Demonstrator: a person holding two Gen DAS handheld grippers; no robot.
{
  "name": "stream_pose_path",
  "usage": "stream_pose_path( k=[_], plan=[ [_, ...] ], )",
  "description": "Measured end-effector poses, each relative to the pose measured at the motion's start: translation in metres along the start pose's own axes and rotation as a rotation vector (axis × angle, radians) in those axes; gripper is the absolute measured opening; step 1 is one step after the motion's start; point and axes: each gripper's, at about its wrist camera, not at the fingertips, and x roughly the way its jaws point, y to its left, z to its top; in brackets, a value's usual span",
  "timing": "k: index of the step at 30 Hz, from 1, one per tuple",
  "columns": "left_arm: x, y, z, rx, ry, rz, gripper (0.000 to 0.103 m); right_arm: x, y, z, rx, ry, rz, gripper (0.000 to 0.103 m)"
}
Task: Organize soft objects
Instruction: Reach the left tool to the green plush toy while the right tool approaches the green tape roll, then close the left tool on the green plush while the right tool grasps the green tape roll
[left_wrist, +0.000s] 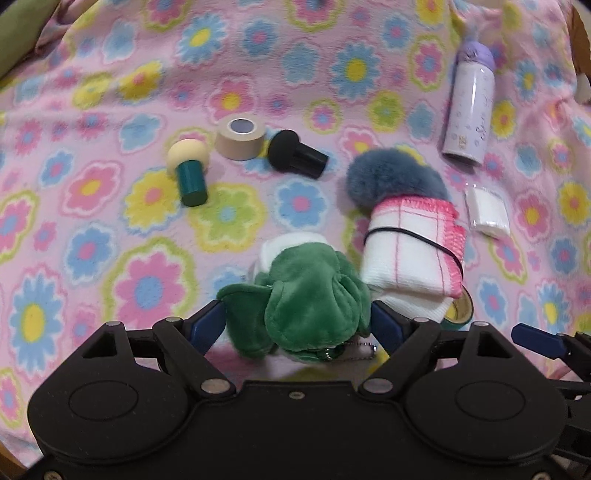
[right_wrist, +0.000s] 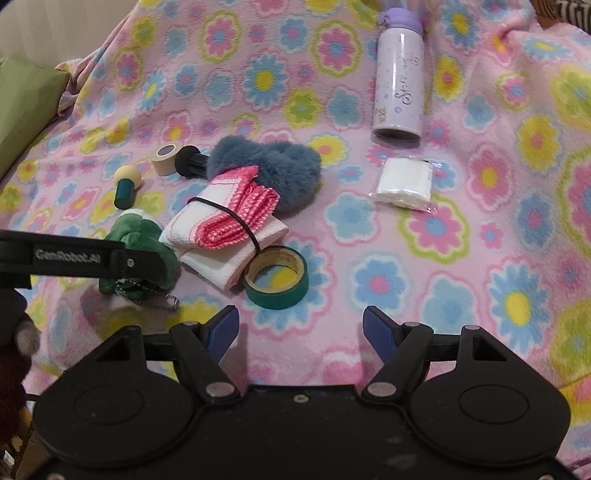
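Green plush toy sits clamped between the left hand-held gripper fingers, beside the banded cloth bundle (touching); right hand-held gripper gapes, holding nothing.

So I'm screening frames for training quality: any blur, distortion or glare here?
Left wrist view: fisheye bends the floral blanket at the edges; the green plush toy between the fingers looks slightly soft. Right wrist view: same curvature, mild glare on the plastic-wrapped white packet, soft shadows only.

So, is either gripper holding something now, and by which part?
The left gripper has its jaws around the green plush toy, at its sides near the ball chain. The right gripper is open and holds nothing.
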Motion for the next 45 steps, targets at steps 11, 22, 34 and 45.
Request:
stream_pose_path(
  k=[11, 22, 34, 45],
  plan=[
    [-0.019, 0.025, 0.000, 0.066, -0.091, 0.107, 0.090, 0.020, 0.017, 0.012, -0.079, -0.043, -0.003, 0.074],
    [-0.039, 0.065, 0.003, -0.001, -0.119, 0.242, 0.090, 0.033, 0.030, 0.013, -0.142, -0.085, 0.046, 0.071],
    [-0.055, 0.064, 0.009, -0.010, -0.173, 0.222, 0.088, 0.022, 0.013, 0.002, -0.138, -0.082, 0.059, 0.070],
    [-0.052, 0.053, 0.009, 0.013, -0.141, 0.175, 0.088, 0.044, 0.005, 0.010, -0.094, -0.041, 0.077, 0.061]
  ],
)
